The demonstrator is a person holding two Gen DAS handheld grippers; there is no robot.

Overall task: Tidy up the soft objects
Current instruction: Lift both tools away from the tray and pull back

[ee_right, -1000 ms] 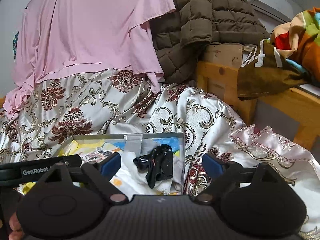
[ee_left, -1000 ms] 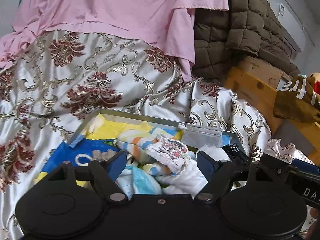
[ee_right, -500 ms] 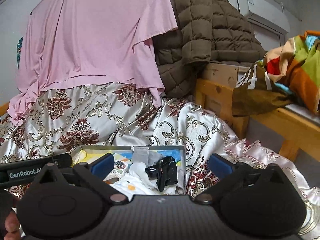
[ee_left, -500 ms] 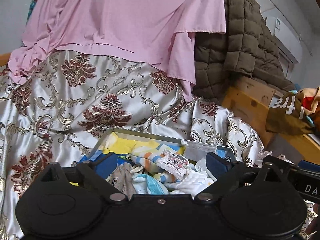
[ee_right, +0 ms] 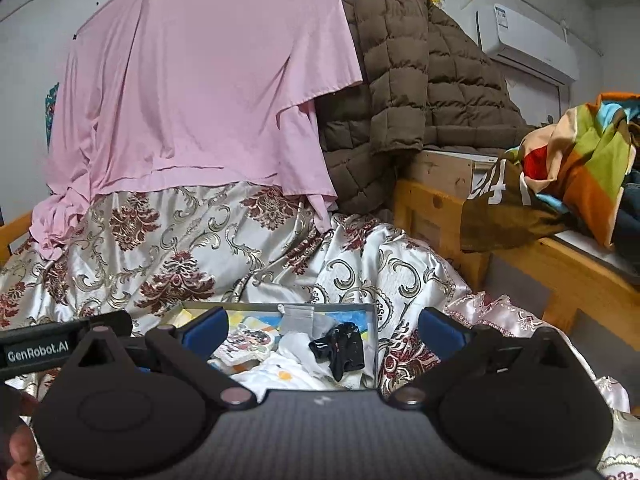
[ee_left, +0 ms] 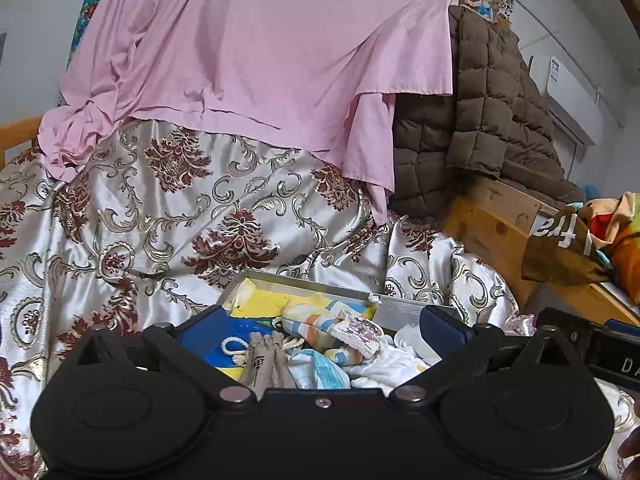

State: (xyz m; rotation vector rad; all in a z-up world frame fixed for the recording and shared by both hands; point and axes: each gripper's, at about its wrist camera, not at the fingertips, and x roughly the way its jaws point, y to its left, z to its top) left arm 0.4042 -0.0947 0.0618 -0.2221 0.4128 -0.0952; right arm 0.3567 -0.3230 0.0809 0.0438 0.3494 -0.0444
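Note:
A metal tray point(ee_left: 312, 282) with a colourful printed bottom lies on the satin bedspread and holds several soft items: a striped sock point(ee_left: 316, 326), a pink patterned sock point(ee_left: 358, 334), a grey-brown sock point(ee_left: 266, 368) and white socks point(ee_left: 394, 362). In the right wrist view the tray point(ee_right: 374, 344) also holds a black sock point(ee_right: 340, 346) and a white cloth point(ee_right: 280, 372). My left gripper point(ee_left: 322, 330) is open and empty above the tray's near side. My right gripper point(ee_right: 320, 330) is open and empty, also above the tray.
A silver and maroon patterned bedspread point(ee_left: 168, 216) covers the bed. A pink sheet point(ee_left: 260, 52) and a brown quilted jacket point(ee_left: 488, 120) hang behind. A wooden frame point(ee_right: 560, 268) with a multicoloured blanket point(ee_right: 576, 160) stands at the right.
Both grippers have drawn back and tilted upward, so the tray sits lower and smaller in both views. A grey-brown sock has come into the left wrist view. Both stay open.

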